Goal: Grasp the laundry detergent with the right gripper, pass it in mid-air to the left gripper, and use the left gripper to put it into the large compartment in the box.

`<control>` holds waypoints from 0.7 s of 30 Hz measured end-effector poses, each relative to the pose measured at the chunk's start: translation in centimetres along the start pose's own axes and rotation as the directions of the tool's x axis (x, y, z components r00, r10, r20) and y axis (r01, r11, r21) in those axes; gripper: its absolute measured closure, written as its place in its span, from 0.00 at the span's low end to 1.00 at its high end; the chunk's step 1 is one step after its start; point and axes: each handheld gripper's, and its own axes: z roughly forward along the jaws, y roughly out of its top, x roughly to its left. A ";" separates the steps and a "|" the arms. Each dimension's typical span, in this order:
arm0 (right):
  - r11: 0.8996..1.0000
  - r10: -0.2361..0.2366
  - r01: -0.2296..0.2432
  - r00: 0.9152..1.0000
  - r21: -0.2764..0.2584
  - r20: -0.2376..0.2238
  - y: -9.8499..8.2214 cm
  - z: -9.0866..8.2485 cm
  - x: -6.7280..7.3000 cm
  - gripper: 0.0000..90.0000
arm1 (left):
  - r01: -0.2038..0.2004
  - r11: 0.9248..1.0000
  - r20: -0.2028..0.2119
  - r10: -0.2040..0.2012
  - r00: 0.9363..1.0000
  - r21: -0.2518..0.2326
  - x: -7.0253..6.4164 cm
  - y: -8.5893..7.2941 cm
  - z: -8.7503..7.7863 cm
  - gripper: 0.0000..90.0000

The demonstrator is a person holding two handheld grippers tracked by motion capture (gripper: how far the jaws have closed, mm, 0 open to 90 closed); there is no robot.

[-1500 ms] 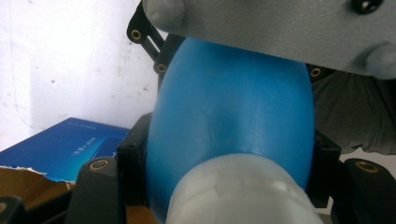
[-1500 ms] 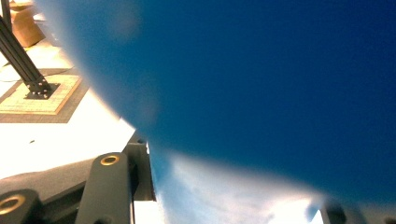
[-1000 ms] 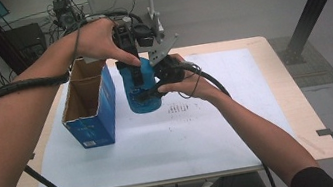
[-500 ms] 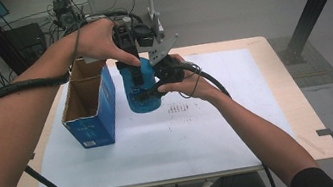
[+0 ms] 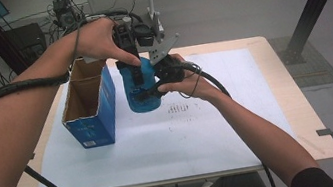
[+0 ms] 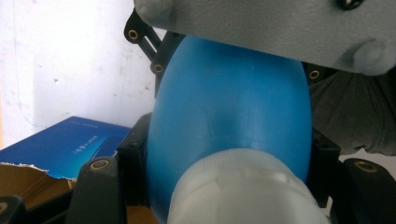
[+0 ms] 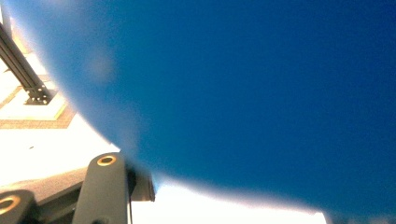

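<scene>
- While I am holding the blue bottle (image 5: pixel 141 90) upright just above the white sheet (image 5: pixel 171 138), almost nothing is changing from a second ago: it is hanging in the same spot, right beside the open blue carton (image 5: pixel 89 105).
- I am clamping the left hand-held gripper (image 5: pixel 137 78) from above onto its upper body, just under the white cap (image 6: pixel 243 191); both jaws are pressing against the blue sides.
- I am closing the right hand-held gripper (image 5: pixel 152 93) on its lower body from the side; its own camera is seeing blurred blue plastic.
- I am judging this stillness as a steady two-sided grip, ready for lowering it into the carton.
- Everything is sitting on the pale wooden worktop (image 5: pixel 305 117).
</scene>
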 end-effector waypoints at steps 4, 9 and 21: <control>1.000 0.002 -0.002 1.000 0.001 0.001 -0.1 0.0 0.0 0.44 | -0.002 1.000 0.002 0.002 1.000 0.004 0.0 0.1 0.1 0.41; 1.000 0.002 -0.002 1.000 0.000 -0.001 -0.1 0.0 0.0 0.44 | -0.002 1.000 0.000 0.002 1.000 0.005 -0.1 0.1 0.1 0.41; 1.000 0.003 -0.003 1.000 -0.008 0.000 0.0 0.0 0.0 0.44 | 0.003 1.000 0.003 -0.003 1.000 0.002 0.0 0.0 -0.1 0.41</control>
